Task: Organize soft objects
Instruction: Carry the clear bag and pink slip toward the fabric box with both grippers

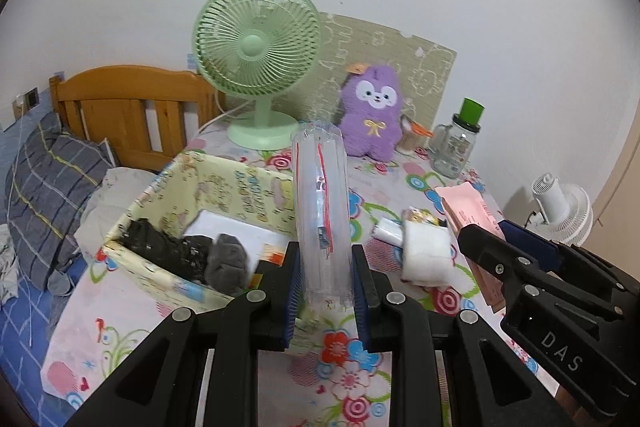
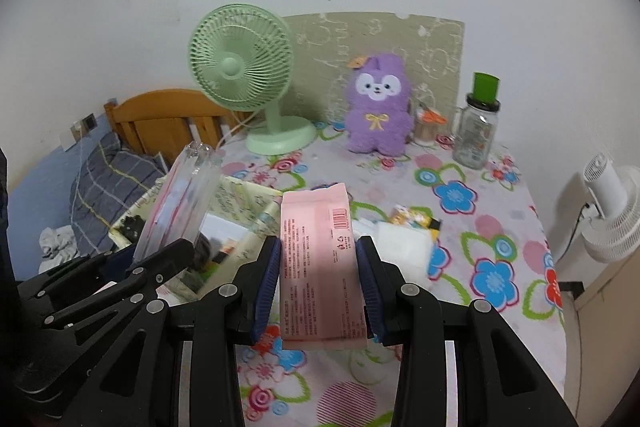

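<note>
The clear plastic pouch (image 1: 322, 211), with a red zip line and small items inside, stands upright between the blue pads of the left gripper (image 1: 325, 287), whose jaws are closed onto its lower sides. It is lifted above the right-hand wall of the patterned storage box (image 1: 240, 187). In the right wrist view the same pouch (image 2: 178, 203) leans over the box (image 2: 244, 203) with the left gripper (image 2: 160, 263) beneath it.

The pink tissue pack (image 2: 320, 267) sits between the pads of the right gripper (image 2: 320, 283); its jaws are drawn in against both long edges of the pack, holding it clear of the floral tablecloth (image 2: 480, 227), just right of the box. From the left wrist camera the pack (image 1: 468, 215) shows behind the right gripper (image 1: 492, 239).

Inside the box lie a black crumpled cloth (image 1: 160, 247), a grey rolled sock (image 1: 228, 263) and a white flat item (image 1: 232, 227). Right of the box, on the tablecloth (image 1: 352, 367), rest a white folded cloth (image 1: 424, 251) and a small yellow printed packet (image 1: 420, 217).

Behind the box, against the wall, stand a green desk fan (image 1: 256, 59), a purple plush toy (image 1: 374, 111) and a glass jar with a green lid (image 1: 456, 143). Left of the box are a wooden headboard (image 1: 128, 103) and a plaid pillow (image 1: 48, 195). Far right of the box is a white fan (image 2: 612, 211).
</note>
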`<state>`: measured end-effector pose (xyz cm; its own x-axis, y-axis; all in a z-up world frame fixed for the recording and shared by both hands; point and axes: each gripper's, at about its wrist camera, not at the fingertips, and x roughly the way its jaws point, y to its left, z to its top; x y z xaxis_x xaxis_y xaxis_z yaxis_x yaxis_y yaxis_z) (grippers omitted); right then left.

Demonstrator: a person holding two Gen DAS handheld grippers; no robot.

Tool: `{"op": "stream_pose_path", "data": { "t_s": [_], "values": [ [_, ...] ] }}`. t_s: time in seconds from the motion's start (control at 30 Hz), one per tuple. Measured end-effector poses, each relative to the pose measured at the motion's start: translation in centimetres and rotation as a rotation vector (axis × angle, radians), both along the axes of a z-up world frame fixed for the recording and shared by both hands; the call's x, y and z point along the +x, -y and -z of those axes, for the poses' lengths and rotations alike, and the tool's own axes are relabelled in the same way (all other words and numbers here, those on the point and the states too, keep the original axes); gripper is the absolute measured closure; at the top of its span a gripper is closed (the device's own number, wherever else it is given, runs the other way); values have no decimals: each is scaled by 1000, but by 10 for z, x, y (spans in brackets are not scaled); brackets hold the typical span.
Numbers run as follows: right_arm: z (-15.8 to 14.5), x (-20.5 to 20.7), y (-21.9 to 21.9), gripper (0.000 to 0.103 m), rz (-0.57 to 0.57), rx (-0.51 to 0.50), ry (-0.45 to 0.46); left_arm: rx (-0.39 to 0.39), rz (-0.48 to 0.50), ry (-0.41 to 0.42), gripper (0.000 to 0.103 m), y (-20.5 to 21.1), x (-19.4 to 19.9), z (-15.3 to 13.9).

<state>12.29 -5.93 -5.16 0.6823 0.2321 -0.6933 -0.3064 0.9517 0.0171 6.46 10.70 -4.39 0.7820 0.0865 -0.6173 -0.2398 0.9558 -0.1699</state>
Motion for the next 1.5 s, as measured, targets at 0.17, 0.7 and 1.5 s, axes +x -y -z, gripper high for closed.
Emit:
{"op": "stream_pose_path", "data": {
  "t_s": [0.17, 0.7, 1.5],
  "values": [
    [2, 7, -22, 61, -34, -2, -5, 0, -28, 0, 81, -16, -1, 1],
    [13, 24, -74, 61, -110, -2, -23, -4, -113, -5, 81, -68, -4, 6],
    [48, 65, -119, 61, -182, -24, -106, 5, -186, -63, 81, -111, 14, 28]
  ]
}}
